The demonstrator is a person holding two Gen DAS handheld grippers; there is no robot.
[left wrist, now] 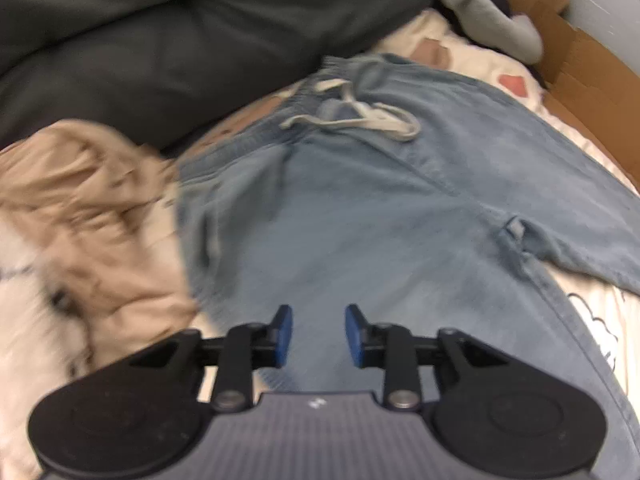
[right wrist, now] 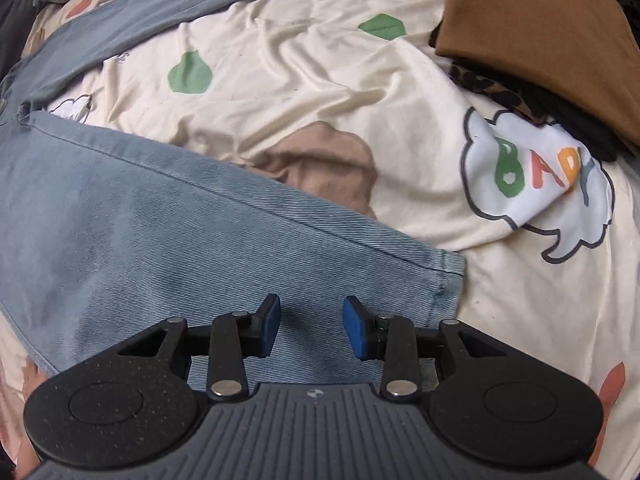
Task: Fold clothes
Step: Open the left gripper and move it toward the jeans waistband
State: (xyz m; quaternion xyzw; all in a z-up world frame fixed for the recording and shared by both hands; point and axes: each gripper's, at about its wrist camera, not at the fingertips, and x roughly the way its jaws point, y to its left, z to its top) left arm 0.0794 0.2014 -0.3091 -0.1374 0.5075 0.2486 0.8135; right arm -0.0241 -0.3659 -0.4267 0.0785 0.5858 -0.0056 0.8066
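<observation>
On the patterned bedsheet (right wrist: 304, 64) — one pair of blue jeans (left wrist: 380, 216) spread flat, drawstring waist (left wrist: 356, 114) up. Two grippers above the denim: left gripper (left wrist: 319, 334) and right gripper (right wrist: 311, 326), both part-open, nothing between fingers. One brown folded garment (right wrist: 540, 36) lies apart.

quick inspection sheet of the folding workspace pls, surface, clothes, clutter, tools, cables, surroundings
surface: cream printed bedsheet, wrinkled, with green, brown and cloud prints.
job's things: light blue jeans spread flat, waistband with white drawstring at the far end; legs apart, one leg hem near the right tool.
clutter: crumpled tan garment beside the waistband; folded brown cloth on a dark pile; grey garment at the far edge.
grippers: left tool open above the jeans, nothing between its pads; right tool open over the leg, nothing gripped.
cables: nothing seen.
surroundings: dark cushion behind the sheet; cardboard to one side.
</observation>
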